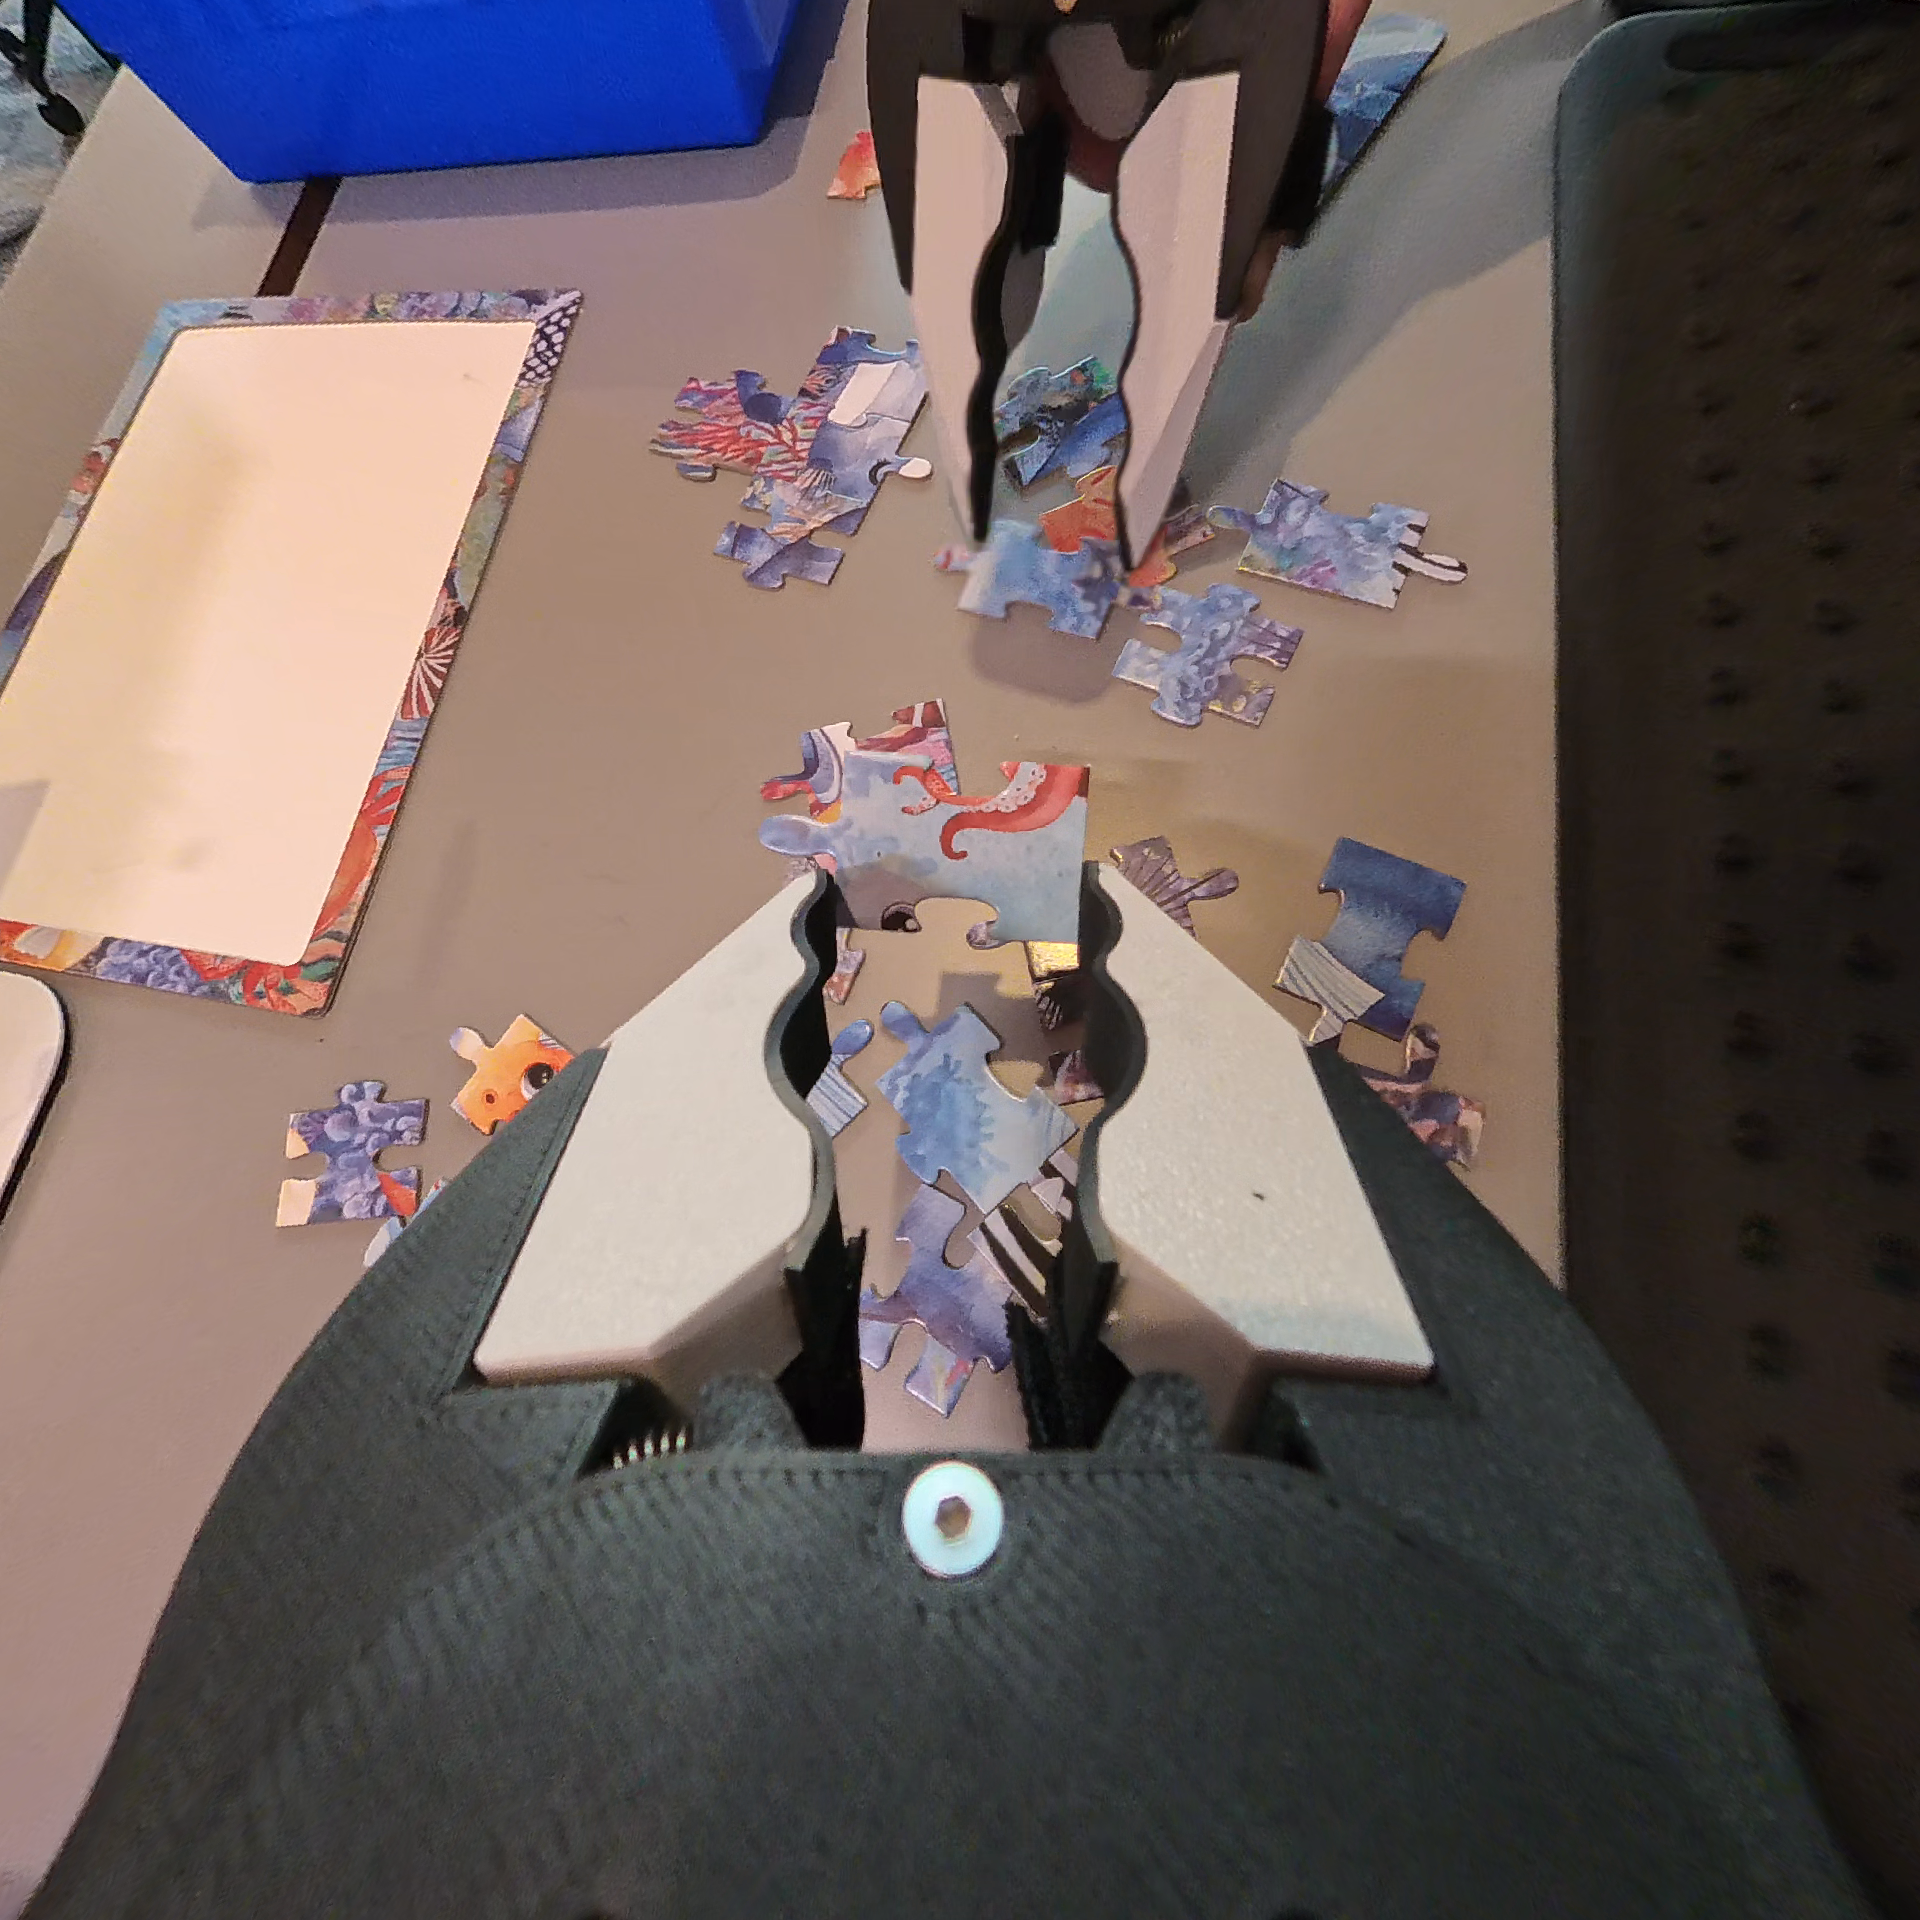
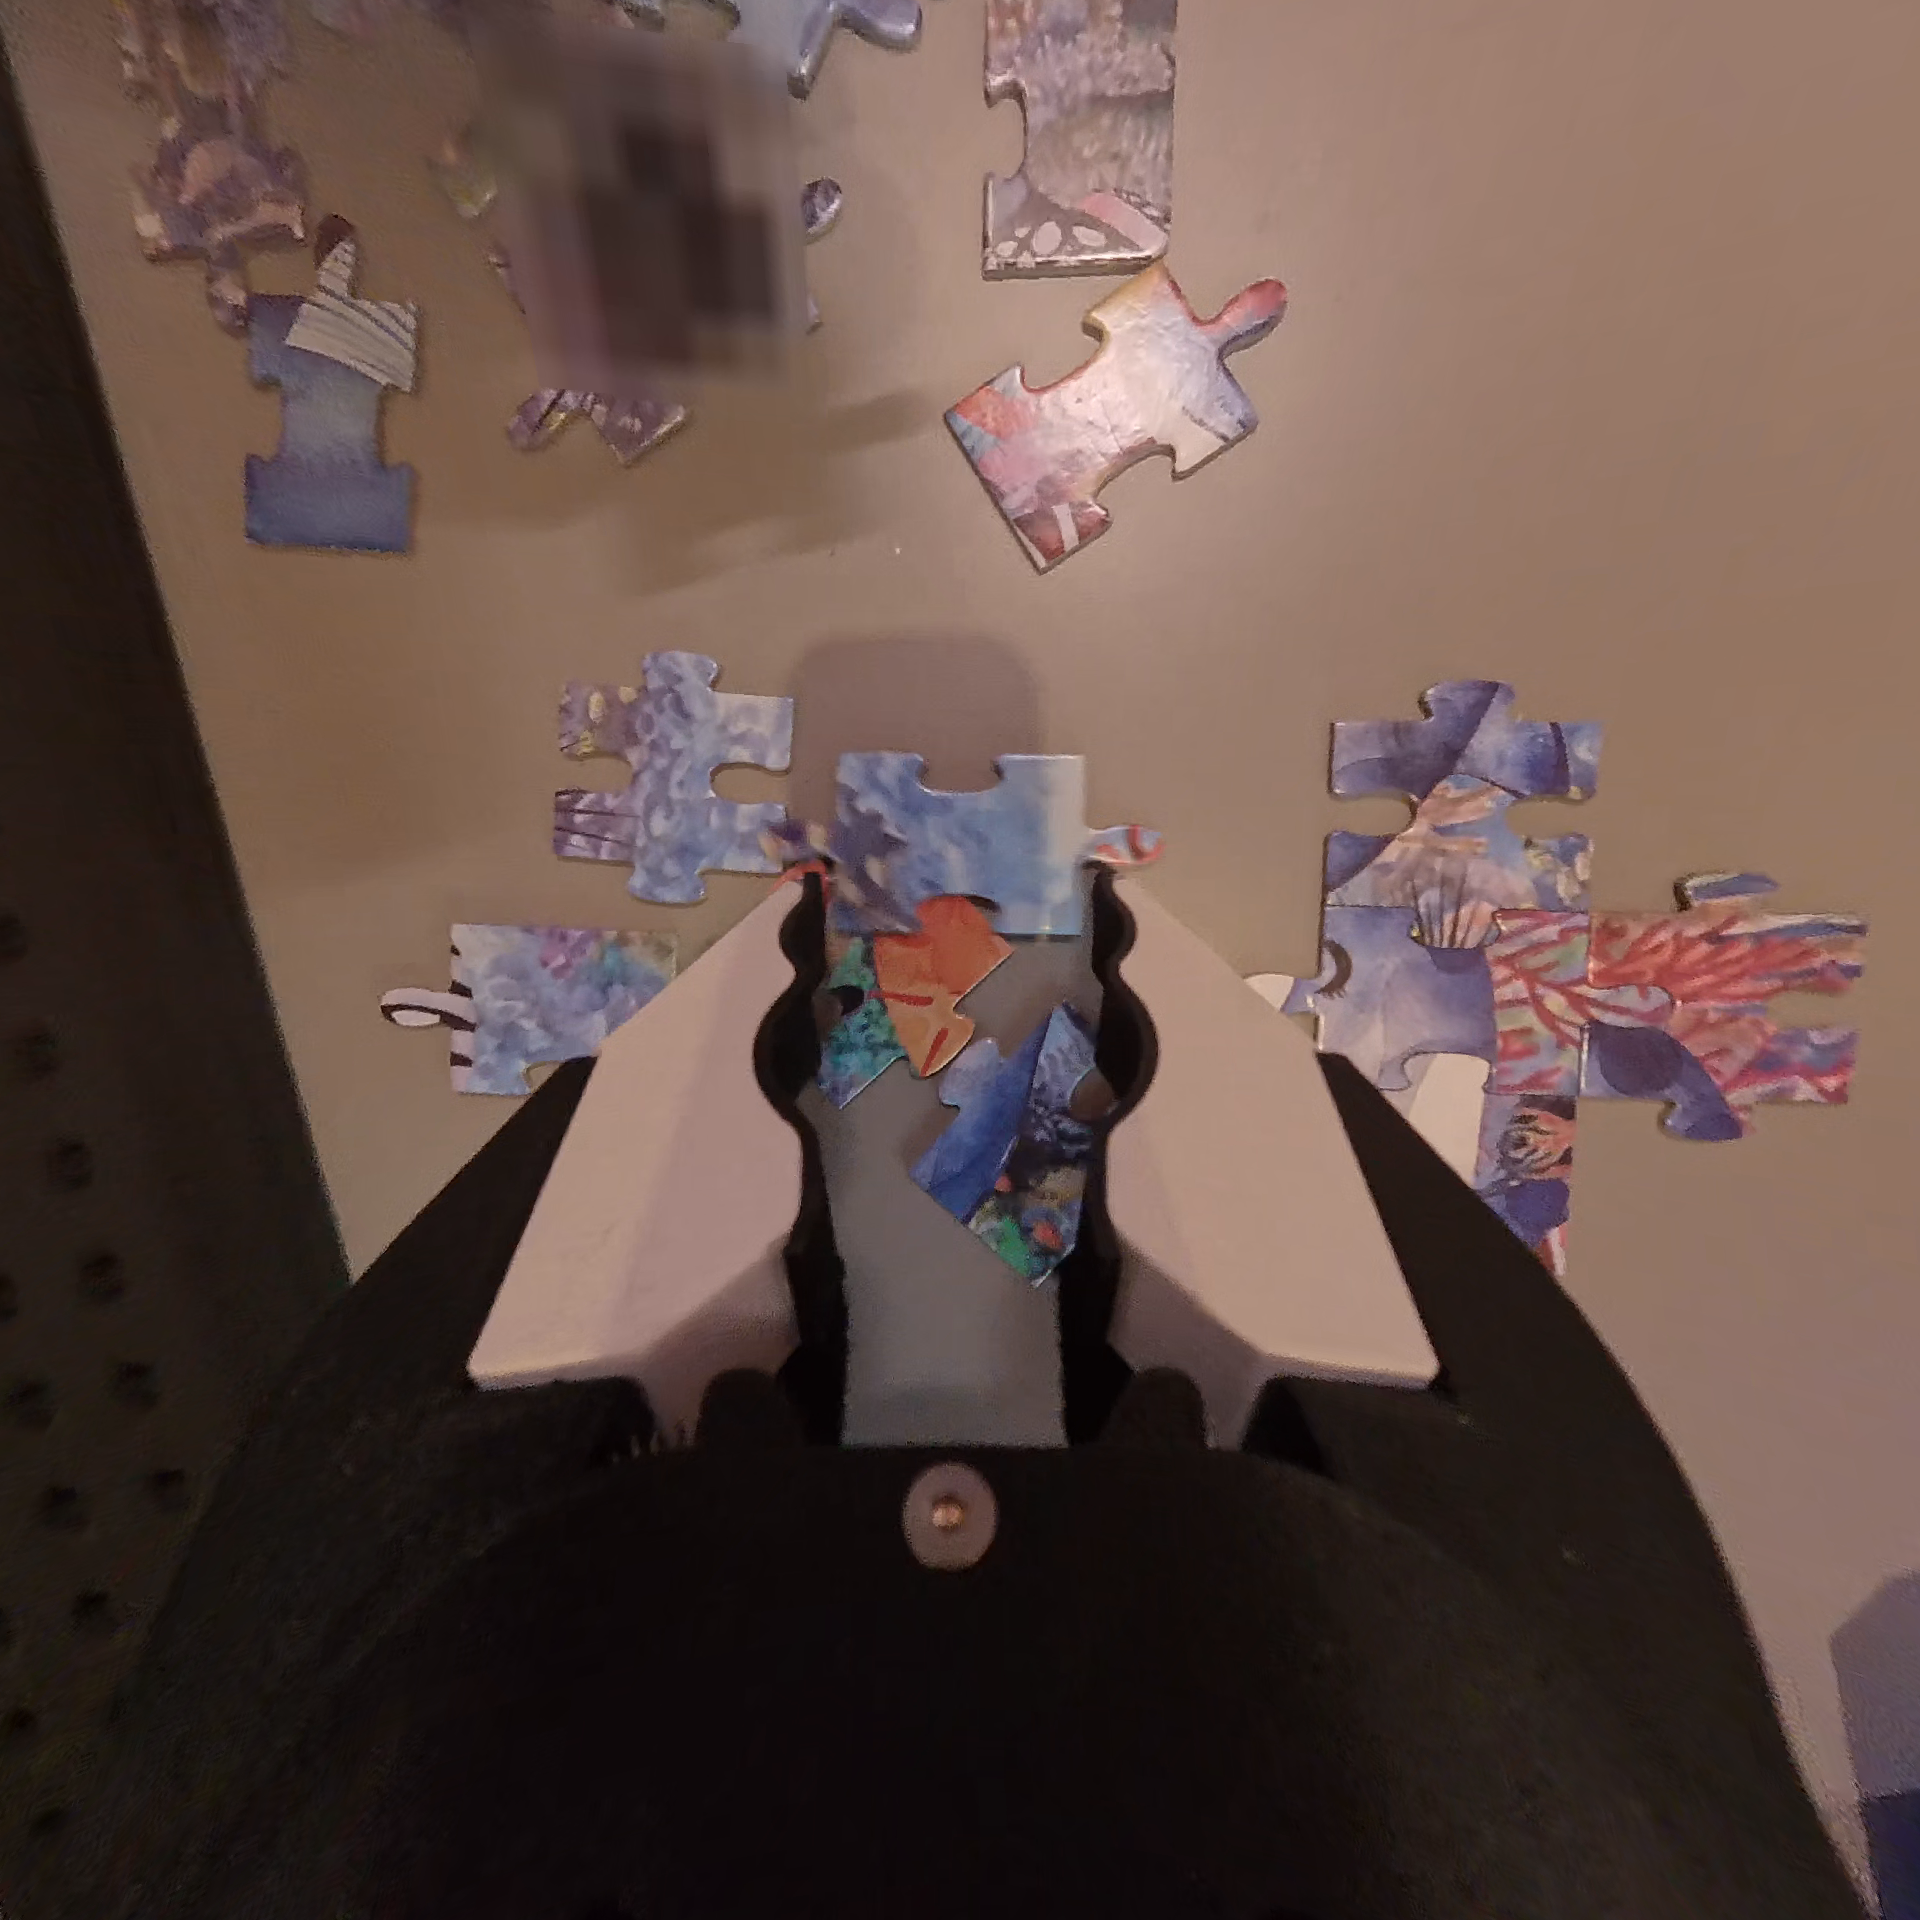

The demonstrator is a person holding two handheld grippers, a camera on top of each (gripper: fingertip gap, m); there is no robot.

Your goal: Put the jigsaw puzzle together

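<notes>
My left gripper [image 1: 956,883] is shut on a light blue puzzle piece with red octopus arms [image 1: 966,842] and holds it above the table. My right gripper [image 2: 956,883] is shut on a blue puzzle piece [image 2: 966,831], just above the table. In the left wrist view the right gripper [image 1: 1049,545] points down from the top with that blue piece [image 1: 1039,587] at its tips. The puzzle frame [image 1: 447,665], with a white empty middle, lies at the left. A joined cluster of pieces [image 2: 1558,987] lies to the right of the right gripper.
Several loose pieces lie scattered on the grey table [image 1: 623,644], including an orange fish piece [image 1: 509,1081] and a dark blue piece [image 1: 1371,935]. A blue box [image 1: 436,73] stands at the far left. A dark perforated surface [image 1: 1745,727] borders the table's right side. Some 15 cm of space lies between my two pairs of fingers.
</notes>
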